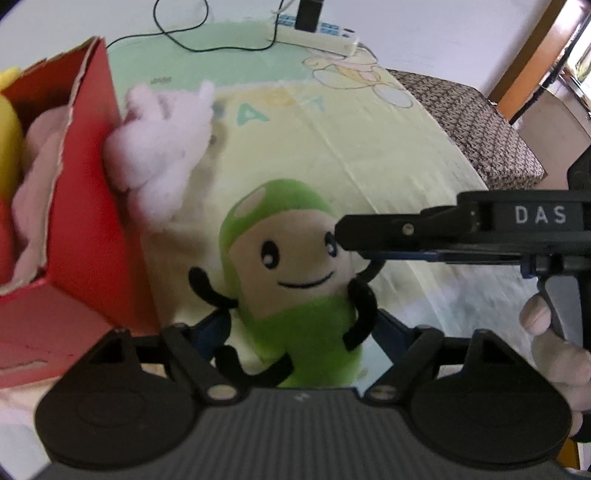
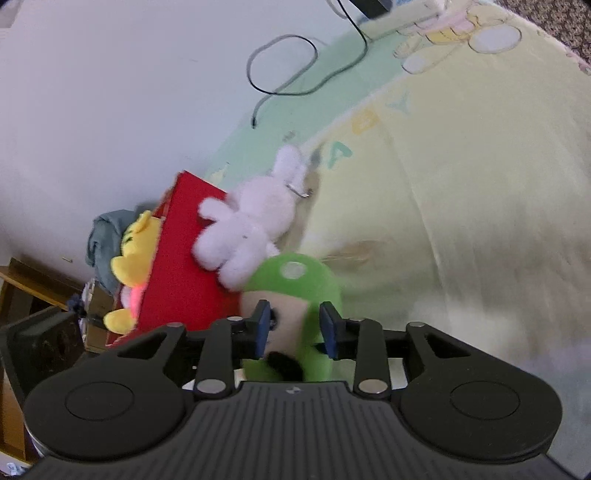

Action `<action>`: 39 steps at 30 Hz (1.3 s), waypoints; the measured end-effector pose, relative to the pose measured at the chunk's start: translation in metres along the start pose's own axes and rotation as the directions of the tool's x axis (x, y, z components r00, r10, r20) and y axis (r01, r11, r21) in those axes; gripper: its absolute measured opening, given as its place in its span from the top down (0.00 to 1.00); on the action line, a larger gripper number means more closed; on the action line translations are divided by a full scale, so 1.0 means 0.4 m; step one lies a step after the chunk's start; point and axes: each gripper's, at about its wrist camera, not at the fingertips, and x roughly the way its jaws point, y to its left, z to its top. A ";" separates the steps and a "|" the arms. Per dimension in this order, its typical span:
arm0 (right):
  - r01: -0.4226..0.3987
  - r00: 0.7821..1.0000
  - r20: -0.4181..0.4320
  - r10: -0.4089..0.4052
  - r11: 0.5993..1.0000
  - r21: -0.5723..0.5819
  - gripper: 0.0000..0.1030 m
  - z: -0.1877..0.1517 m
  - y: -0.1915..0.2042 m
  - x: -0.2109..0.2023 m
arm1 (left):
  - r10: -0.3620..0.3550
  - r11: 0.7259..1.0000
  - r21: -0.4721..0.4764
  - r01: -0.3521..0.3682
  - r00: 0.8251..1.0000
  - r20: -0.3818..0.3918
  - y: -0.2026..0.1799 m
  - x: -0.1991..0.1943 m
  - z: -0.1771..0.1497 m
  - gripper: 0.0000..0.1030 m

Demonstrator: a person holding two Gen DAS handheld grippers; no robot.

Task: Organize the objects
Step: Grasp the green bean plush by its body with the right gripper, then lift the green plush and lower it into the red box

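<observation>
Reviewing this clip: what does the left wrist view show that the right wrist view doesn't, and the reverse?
Only the left wrist view shows the green plush's smiling face, the right gripper reaching its head from the side, a hand, and a power strip. Only the right wrist view shows the yellow plush clearly and a grey-blue cloth behind the box. Both show the red box, white bunny and yellow-green sheet.

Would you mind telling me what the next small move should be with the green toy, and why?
Probably close the left hand-held gripper on the green plush toy: its body already sits between the blue pads, and the right hand-held gripper flanks its head. The red box stands beside it.
</observation>
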 end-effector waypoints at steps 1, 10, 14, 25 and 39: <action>-0.007 1.000 -0.013 0.007 1.000 0.017 0.64 0.002 -0.006 0.012 | -0.001 1.000 -0.003 0.001 1.000 0.000 0.001 0.001 0.000 0.19; -0.085 0.995 -0.035 0.089 0.992 0.095 0.48 -0.033 -0.017 0.063 | 0.055 0.997 0.064 -0.054 0.998 -0.018 -0.037 0.020 -0.015 0.18; -0.096 0.995 -0.004 0.097 0.993 0.071 0.49 -0.045 -0.004 0.024 | 0.017 0.995 0.093 -0.018 1.000 0.011 -0.054 -0.015 -0.017 0.18; -0.157 0.957 0.229 0.175 0.983 -0.097 0.50 -0.054 0.167 -0.134 | -0.083 0.980 0.198 0.031 0.963 0.258 -0.061 -0.254 0.000 0.18; -0.337 0.909 0.154 0.387 0.901 -0.274 0.50 -0.047 0.523 0.106 | 0.082 0.995 0.007 -0.097 0.879 0.469 0.297 -0.531 -0.033 0.18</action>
